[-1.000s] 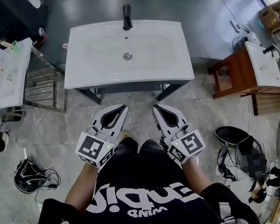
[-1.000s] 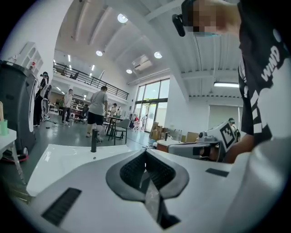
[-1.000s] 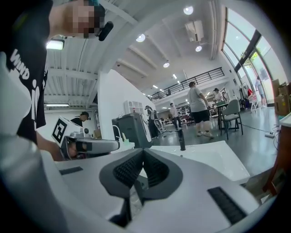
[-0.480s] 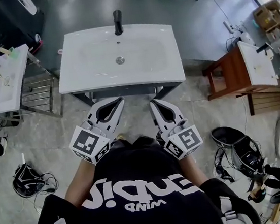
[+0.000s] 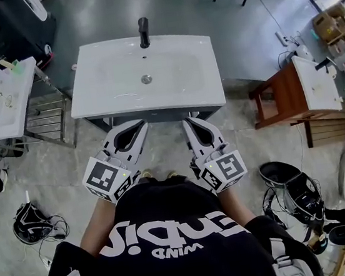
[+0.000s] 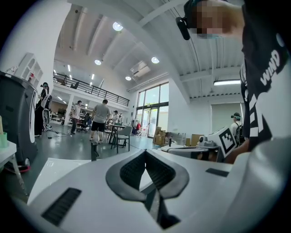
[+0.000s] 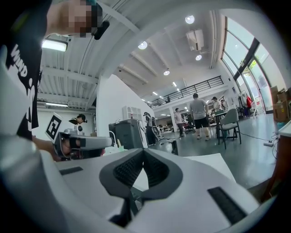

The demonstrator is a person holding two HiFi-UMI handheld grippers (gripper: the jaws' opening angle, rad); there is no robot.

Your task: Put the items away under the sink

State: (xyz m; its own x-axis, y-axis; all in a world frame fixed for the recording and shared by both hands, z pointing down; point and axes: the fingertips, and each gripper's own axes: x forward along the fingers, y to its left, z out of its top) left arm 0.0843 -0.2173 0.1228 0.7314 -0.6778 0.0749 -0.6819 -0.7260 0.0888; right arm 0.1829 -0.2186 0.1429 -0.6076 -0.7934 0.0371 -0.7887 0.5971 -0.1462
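A white sink (image 5: 96, 81) with a black tap (image 5: 143, 31) and a round drain (image 5: 146, 79) stands on a dark base in front of me in the head view. Nothing lies in its basin. My left gripper (image 5: 140, 125) and my right gripper (image 5: 187, 123) are held side by side, level, just short of the sink's front edge. Each has its jaws together with nothing between them. In the left gripper view the left gripper's tips (image 6: 145, 151) meet over the white sink top. In the right gripper view the right gripper's tips (image 7: 143, 150) also meet.
A second white basin (image 5: 1, 103) with small items stands at the left beside a metal rack (image 5: 49, 112). At the right is a wooden cabinet (image 5: 281, 98). Bags lie on the floor at left (image 5: 32, 223) and right (image 5: 292, 181). People stand far off in the hall.
Both grippers have moved forward and a little up, closer to the sink's front edge. Their jaws stay together.
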